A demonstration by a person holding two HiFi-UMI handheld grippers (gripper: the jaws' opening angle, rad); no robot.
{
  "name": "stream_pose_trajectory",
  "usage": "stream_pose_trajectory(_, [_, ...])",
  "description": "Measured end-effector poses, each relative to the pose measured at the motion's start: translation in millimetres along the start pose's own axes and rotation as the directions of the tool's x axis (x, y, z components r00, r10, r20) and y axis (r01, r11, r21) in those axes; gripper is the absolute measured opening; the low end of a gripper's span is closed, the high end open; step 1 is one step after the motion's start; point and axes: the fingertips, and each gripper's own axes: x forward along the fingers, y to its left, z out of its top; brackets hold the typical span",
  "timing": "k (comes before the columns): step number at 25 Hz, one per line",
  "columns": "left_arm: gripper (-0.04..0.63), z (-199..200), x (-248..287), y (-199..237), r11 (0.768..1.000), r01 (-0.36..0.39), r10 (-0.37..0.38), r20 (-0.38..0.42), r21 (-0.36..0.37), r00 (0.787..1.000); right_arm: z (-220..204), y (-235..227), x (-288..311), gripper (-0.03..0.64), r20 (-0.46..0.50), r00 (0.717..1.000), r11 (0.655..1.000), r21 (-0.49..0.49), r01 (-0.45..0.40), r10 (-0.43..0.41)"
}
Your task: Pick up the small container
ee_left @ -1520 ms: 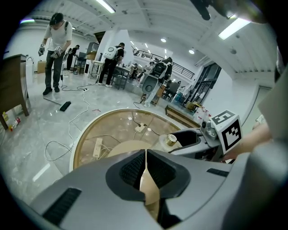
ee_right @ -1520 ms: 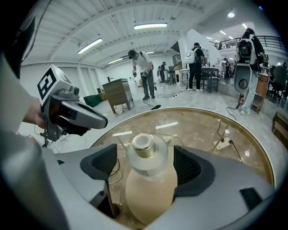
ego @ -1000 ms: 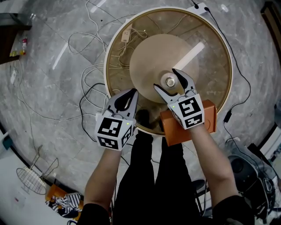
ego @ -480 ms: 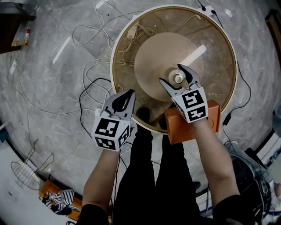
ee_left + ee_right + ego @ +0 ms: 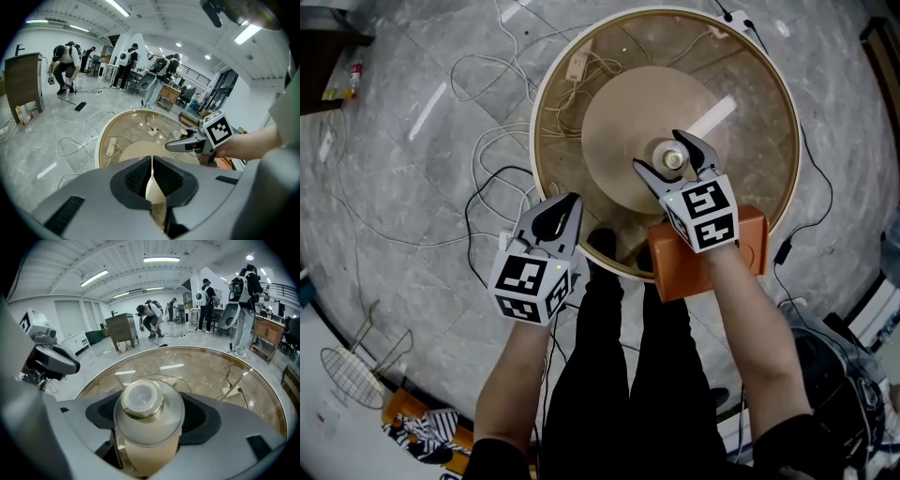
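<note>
Small container: a little round jar (image 5: 146, 420) with a pale frosted body, a gold-coloured collar at the neck and a whitish top.
Where it is: between the two jaws of the right gripper (image 5: 664, 156), over the round glass table (image 5: 750, 122), above the tan disc (image 5: 619, 117) that shows through the glass. I cannot tell if it rests on the glass or is a bit above it.
Right gripper: its dark pads press on the jar from both sides, so it is clamped on the jar. The jar stands upright.
Right arm: stretched forward from the body, with the marker cube facing up. The wrist is above an orange box (image 5: 748, 246) at the near edge of the table.
Left gripper: (image 5: 568, 202) its jaws are closed together with only a thin slit between them, and it holds nothing.
Left arm: bent less far forward. The gripper tips hang just at the near left rim of the table, well apart from the jar.
</note>
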Motion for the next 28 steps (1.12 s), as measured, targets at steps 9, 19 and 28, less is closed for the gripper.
stream_pose_trajectory(9, [0.026, 7.8, -13.4, -13.8, 1.0, 0.004, -0.004, 0.008, 0.001, 1.0, 3.9, 10.2, -22.0, 0.347, -0.016, 1.0, 1.0, 0.009, -0.017, 0.017])
stream_pose_trajectory(19, [0.026, 93.2, -97.1, -77.7, 0.995, 0.045, -0.047, 0.017, 0.09, 0.999, 83.8, 58.0, -157.3, 0.345, 0.069, 0.997, 0.998, 0.053, -0.021, 0.018])
stream_pose_trajectory(28, [0.026, 187.1, -221.3, -131.2, 0.984, 0.019, -0.038, 0.102, 0.175, 0.994, 160.2, 114.9, -305.8, 0.345, 0.157, 0.988, 1.0, 0.003, -0.007, 0.006])
